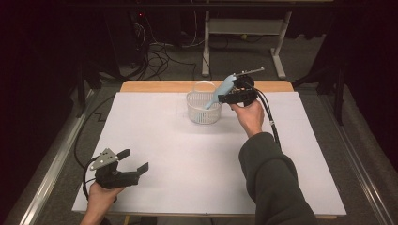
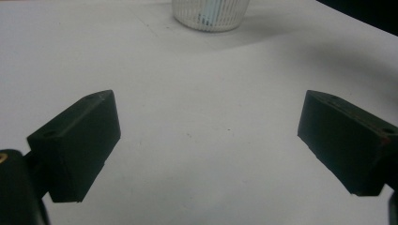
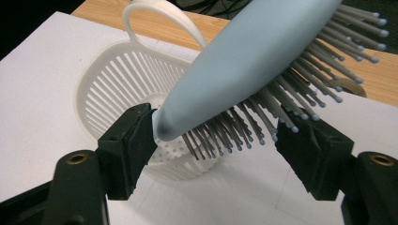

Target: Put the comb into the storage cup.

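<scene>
White sheeting covers the table (image 1: 197, 159), a strip of bare wood at its far edge, dark floor and cables beyond; the right gripper (image 3: 218, 140) hangs over the white slatted basket (image 1: 203, 108) with a pale blue hairbrush (image 3: 253, 61) between its jaws. One jaw touches the brush's back, the other meets the bristle tips, so the hold looks loose, perhaps already letting go; whether it really clamps cannot be told. The brush slants down past the gripper, its narrow end inside the basket just below, its bristled head up behind; this looks like the drop-in step. The next move calls for full release and a lift straight up, clear of the looped handle (image 3: 164, 23) just beyond the jaws. The left gripper (image 1: 133, 161) rests well apart from the basket, jaws spread wide with nothing between them; bare sheet lies ahead of it, ample room. The far edge sits close behind the basket, so any nudge should come toward the person.
</scene>
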### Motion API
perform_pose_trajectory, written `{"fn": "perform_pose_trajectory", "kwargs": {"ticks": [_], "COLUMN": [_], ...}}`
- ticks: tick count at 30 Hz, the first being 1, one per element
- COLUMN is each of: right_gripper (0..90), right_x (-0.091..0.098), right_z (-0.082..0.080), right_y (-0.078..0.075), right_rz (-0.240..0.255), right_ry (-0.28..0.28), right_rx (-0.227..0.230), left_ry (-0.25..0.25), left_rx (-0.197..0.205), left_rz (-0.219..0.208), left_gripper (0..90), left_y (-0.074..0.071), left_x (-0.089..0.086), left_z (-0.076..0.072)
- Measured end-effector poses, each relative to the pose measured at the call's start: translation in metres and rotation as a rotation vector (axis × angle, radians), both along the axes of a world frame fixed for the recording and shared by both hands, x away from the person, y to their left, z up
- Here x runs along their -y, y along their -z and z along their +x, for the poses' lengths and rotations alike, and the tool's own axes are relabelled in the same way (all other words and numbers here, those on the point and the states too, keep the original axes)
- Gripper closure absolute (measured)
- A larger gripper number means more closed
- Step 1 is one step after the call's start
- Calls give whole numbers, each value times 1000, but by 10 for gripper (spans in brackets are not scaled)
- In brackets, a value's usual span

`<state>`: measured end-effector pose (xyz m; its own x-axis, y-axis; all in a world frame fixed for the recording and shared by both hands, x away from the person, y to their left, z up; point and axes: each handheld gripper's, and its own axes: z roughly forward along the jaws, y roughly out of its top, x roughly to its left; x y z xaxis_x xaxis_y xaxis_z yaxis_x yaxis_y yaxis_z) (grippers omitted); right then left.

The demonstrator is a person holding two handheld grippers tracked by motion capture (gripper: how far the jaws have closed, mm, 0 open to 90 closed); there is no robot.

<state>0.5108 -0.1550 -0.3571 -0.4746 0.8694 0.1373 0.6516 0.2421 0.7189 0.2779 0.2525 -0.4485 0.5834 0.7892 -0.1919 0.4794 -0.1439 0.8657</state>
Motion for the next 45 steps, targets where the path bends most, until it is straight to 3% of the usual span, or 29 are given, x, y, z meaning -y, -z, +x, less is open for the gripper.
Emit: {"fn": "perform_pose_trajectory", "kwargs": {"ticks": [17,20,24,45], "right_gripper": [287,286,287,292], "right_x": [10,14,21,44], "right_z": [-13,-15,-19,-37], "right_y": [-4,-5,-5,-5], "right_rz": [11,-10,16,19], "right_ry": [-18,-11,-14,-17], "right_rx": [46,56,52,88], "left_ry": [-2,-6,-14,-25], "left_rx": [-1,3,4,2], "left_rz": [-5,-5,-6,-13], "left_gripper": [55,55,54,54], "left_y": [1,0,0,0], "left_x": [-1,-1,-1,-3], "left_z": [0,0,0,0]}}
